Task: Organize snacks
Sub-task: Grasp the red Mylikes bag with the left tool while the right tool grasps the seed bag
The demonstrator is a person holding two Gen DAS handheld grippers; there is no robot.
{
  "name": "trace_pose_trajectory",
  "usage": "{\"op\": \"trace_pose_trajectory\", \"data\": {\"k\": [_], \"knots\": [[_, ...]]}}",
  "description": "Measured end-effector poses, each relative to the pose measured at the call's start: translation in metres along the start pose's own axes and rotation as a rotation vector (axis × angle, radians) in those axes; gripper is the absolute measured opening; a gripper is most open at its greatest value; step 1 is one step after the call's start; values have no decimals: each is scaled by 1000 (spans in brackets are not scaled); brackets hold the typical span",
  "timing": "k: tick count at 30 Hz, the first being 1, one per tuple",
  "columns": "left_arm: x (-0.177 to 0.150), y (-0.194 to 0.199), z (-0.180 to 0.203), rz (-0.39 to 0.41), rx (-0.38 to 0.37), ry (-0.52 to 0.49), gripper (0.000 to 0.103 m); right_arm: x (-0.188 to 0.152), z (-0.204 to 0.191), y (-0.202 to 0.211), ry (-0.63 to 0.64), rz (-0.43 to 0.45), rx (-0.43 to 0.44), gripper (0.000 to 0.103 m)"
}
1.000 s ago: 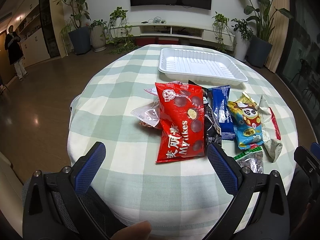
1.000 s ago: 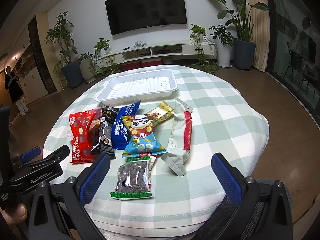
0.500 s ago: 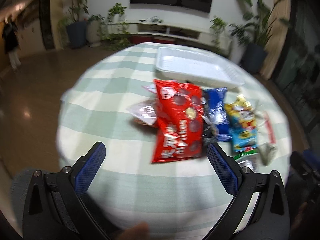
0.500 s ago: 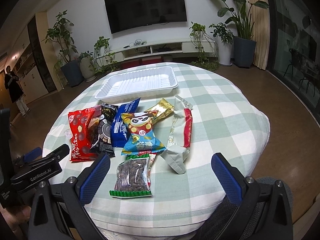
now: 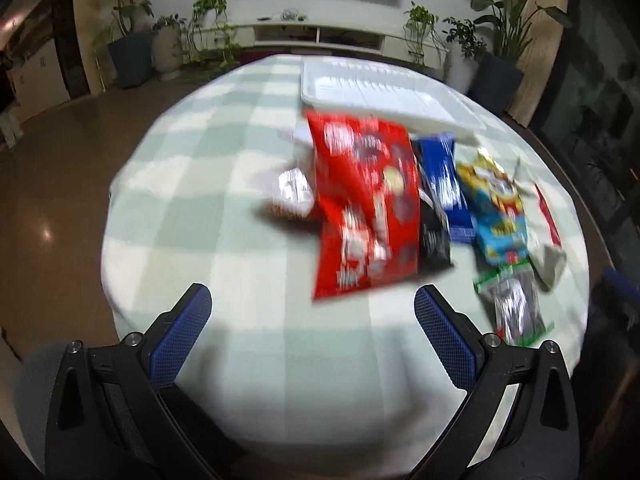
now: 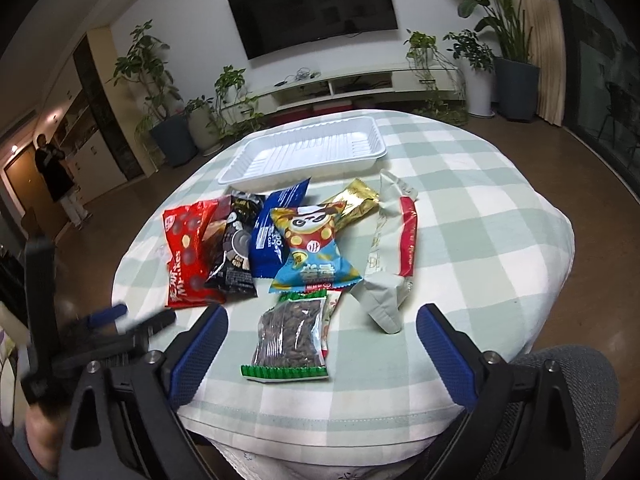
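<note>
Several snack packets lie in a row on the checked table: a red Mylikes bag [image 5: 364, 208] [image 6: 186, 252], a black packet [image 6: 234, 252], a blue one [image 6: 276, 228], a panda packet [image 6: 314, 252], a gold one [image 6: 356, 206] and a white-and-red one [image 6: 392, 252]. A clear seed packet [image 6: 292, 332] lies nearest. An empty white tray [image 6: 308, 156] [image 5: 384, 92] sits behind them. My right gripper [image 6: 322, 320] hovers over the seed packet, its jaws closing but wide and not touching it. My left gripper [image 5: 314, 332] is open and empty, just short of the red bag.
The round table [image 6: 480, 240] has a green-and-white checked cloth and drops off close below both grippers. Potted plants [image 6: 168, 120], a TV [image 6: 312, 4] and a low shelf line the far wall. A person [image 6: 56, 176] stands far left by a doorway.
The left gripper has moved down and toward the red bag, and its view is now blurred. The right gripper's jaws have narrowed slightly. The snacks have not moved.
</note>
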State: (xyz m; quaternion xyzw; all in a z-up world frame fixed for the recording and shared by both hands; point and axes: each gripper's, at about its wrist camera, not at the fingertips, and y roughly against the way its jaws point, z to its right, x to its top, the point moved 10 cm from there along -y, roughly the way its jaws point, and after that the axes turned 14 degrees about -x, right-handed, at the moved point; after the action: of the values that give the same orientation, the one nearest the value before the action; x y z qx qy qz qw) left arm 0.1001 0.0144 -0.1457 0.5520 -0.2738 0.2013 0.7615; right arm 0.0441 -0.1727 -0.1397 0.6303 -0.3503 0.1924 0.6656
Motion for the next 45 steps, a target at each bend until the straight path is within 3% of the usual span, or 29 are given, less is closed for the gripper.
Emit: {"op": "trace_pose_trajectory", "data": {"k": [5, 8, 17, 18, 20, 21, 23, 26, 29, 36, 45], "knots": [[25, -16, 3, 18, 24, -22, 101, -7, -3, -8, 6, -29, 10, 94], [33, -28, 12, -1, -4, -30, 92, -10, -5, -12, 9, -50, 18, 94], [50, -62, 11, -75, 17, -54, 85, -15, -10, -15, 14, -69, 40, 94], [51, -63, 12, -72, 12, -63, 82, -15, -10, -16, 13, -71, 43, 94], [50, -65, 14, -71, -26, -59, 56, -15, -10, -18, 13, -73, 46, 94], [49, -65, 14, -75, -31, -56, 54, -15, -11, -18, 14, -74, 46, 94], [48, -65, 15, -70, -56, -58, 42, -16, -11, -20, 16, -78, 48, 93], [47, -63, 15, -69, -89, -42, 35, -16, -11, -21, 22, -77, 47, 90], [44, -56, 15, -66, -113, -32, 34, -15, -11, -21, 17, -75, 44, 88], [26, -28, 15, -58, -248, 19, 34, -17, -19, -23, 24, -99, 62, 86], [8, 6, 3, -54, -403, 111, 34, -27, -44, -52, 106, -175, 33, 72]]}}
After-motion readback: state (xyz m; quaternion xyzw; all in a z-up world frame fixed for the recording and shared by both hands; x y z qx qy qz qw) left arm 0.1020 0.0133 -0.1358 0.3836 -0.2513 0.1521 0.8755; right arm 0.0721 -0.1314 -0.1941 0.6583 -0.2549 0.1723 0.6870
